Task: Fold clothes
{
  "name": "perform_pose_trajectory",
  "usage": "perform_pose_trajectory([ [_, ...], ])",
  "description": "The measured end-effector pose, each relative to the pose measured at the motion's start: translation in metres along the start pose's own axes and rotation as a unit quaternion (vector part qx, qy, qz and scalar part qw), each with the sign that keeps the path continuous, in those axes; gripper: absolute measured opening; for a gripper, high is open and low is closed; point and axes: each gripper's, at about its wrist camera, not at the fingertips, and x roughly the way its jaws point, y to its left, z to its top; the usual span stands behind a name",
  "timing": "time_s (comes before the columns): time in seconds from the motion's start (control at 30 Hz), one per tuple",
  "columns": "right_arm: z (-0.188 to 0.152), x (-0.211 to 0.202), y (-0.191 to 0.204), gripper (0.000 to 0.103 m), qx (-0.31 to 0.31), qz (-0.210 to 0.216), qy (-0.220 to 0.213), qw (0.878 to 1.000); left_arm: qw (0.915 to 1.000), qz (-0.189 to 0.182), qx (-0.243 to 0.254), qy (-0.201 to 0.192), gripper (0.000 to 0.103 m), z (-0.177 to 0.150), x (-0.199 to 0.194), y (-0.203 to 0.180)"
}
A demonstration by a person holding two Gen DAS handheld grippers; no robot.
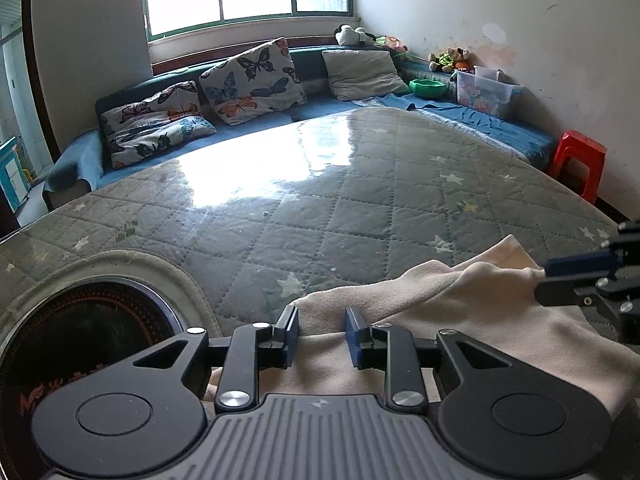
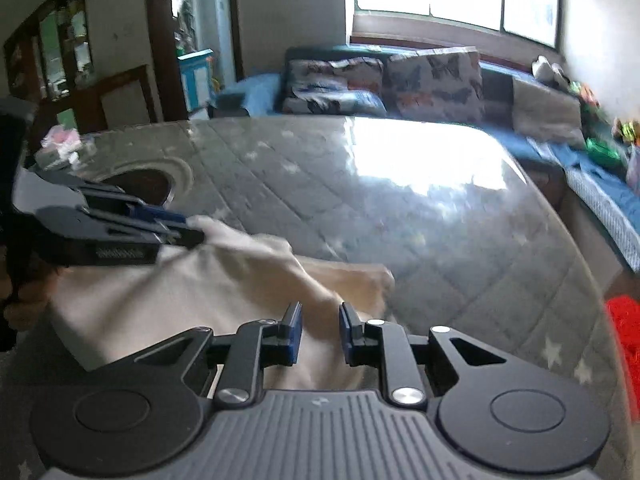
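Observation:
A cream fleece garment [image 1: 472, 312] lies bunched on the near part of the quilted grey table cover [image 1: 320, 208]. My left gripper [image 1: 321, 330] hangs over its near edge with jaws apart, cloth showing between them. In the right wrist view the left gripper [image 2: 192, 228] sits at the garment's [image 2: 192, 300] left edge, fingers [image 2: 160, 216] close together against the cloth; whether it grips is unclear. My right gripper [image 2: 320, 332] is open above the garment's near side. It also shows at the far right of the left wrist view [image 1: 540, 276], touching a raised fold.
A round cutout with a dark stove burner [image 1: 80, 344] sits at the table's near left. Behind the table runs a blue sofa [image 1: 280, 116] with butterfly pillows [image 1: 252, 80], a green bowl [image 1: 428, 88] and a clear box [image 1: 484, 92]. A red stool [image 1: 576, 164] stands to the right.

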Motion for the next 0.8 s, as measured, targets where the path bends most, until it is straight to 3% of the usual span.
perform_pose_trajectory([
  [0.23, 0.011, 0.027, 0.005, 0.011, 0.002, 0.004, 0.01, 1.0, 1.0, 0.003, -0.001, 0.001, 0.031, 0.0, 0.002, 0.0],
  [0.37, 0.014, 0.04, 0.001, 0.007, 0.014, 0.005, 0.021, 1.0, 1.0, 0.005, -0.008, 0.001, 0.039, 0.0, 0.002, 0.004],
  [0.63, 0.009, -0.006, 0.007, 0.008, -0.019, 0.029, 0.009, 0.999, 0.9996, -0.001, -0.03, 0.003, 0.039, 0.001, -0.003, 0.009],
  [0.8, -0.006, -0.033, 0.025, 0.009, -0.044, 0.048, 0.01, 0.998, 0.9993, -0.009, -0.027, -0.023, 0.039, -0.006, -0.036, 0.004],
])
